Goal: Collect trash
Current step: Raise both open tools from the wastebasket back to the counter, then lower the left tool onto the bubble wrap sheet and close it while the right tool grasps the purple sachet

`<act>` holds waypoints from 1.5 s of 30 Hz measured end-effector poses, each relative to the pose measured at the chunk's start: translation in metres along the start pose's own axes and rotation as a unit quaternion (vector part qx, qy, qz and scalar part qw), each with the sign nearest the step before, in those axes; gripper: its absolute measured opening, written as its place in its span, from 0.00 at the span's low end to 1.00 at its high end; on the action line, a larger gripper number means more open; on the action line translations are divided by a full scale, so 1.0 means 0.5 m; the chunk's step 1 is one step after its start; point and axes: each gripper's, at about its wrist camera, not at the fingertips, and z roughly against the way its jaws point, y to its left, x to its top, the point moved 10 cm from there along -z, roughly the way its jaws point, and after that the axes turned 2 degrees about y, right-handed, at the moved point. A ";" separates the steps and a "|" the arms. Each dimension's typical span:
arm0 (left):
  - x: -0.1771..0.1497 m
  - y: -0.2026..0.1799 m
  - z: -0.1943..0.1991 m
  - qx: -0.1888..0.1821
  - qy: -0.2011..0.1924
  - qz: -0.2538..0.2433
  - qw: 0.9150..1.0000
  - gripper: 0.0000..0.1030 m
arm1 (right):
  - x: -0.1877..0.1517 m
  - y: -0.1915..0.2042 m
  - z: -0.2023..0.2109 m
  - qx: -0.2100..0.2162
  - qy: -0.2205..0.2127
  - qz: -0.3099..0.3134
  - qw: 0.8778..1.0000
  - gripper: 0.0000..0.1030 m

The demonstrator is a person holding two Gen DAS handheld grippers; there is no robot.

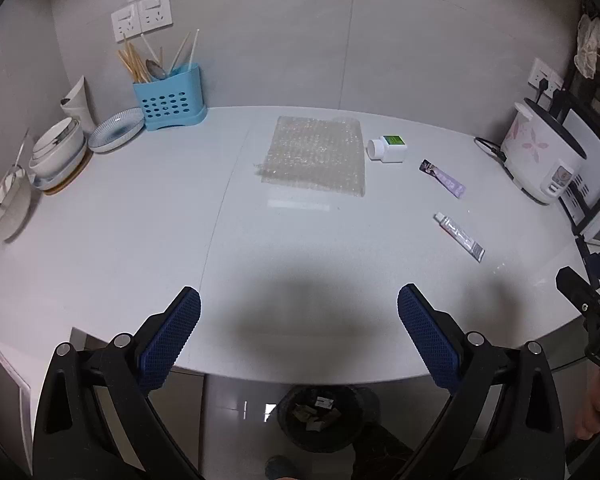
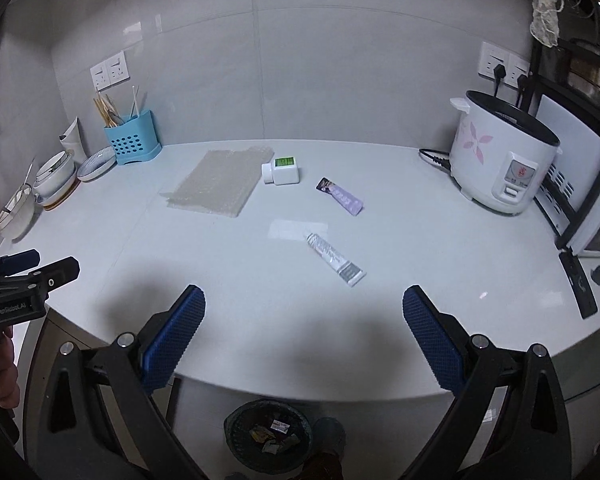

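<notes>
still at the reach stage of collecting trash, by the look of it: nothing gripped, four pieces lying on the desk [image 1: 140,216], bin waiting below

largest first: sheet of bubble wrap [image 1: 314,156], flat on the desk toward the far wall, ahead of the left hand-held gripper [image 1: 299,304] and well apart from it. just to its right, nearly touching, a white pill bottle [image 1: 388,149] on its side, cap toward the wrap. further right, a purple sachet [image 2: 342,196], lying flat, near the bottle but apart. smallest and nearest, a thin white tube [image 2: 334,258], slanted, just ahead of the right hand-held gripper [image 2: 304,300], between its two blue pads in that view, not touched

both hand-held grippers spread wide, empty, hovering over the near edge of the desk

down under that edge, on the floor, a dark trash bin [image 2: 268,432], with a few scraps already inside

next move, probably: lower the right hand-held gripper onto the tube, turned to meet its slant, pinch low against the desk, then carry back over the edge and release above the bin
</notes>
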 end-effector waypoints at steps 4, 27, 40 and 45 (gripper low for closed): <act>0.075 -0.048 -0.054 0.007 0.005 0.000 1.000 0.94 | 0.075 -0.045 -0.071 0.007 0.005 0.021 1.000 0.92; 0.259 -0.172 -0.396 0.060 0.072 0.038 0.995 0.94 | 0.220 -0.107 -0.430 0.069 0.129 0.161 0.976 0.80; 0.291 -0.165 -0.540 0.064 0.116 0.030 0.991 0.94 | 0.226 -0.087 -0.558 0.081 0.182 0.196 0.960 0.75; 0.303 -0.156 -0.576 0.052 0.128 0.039 0.990 0.94 | 0.224 -0.080 -0.597 0.091 0.201 0.203 0.954 0.69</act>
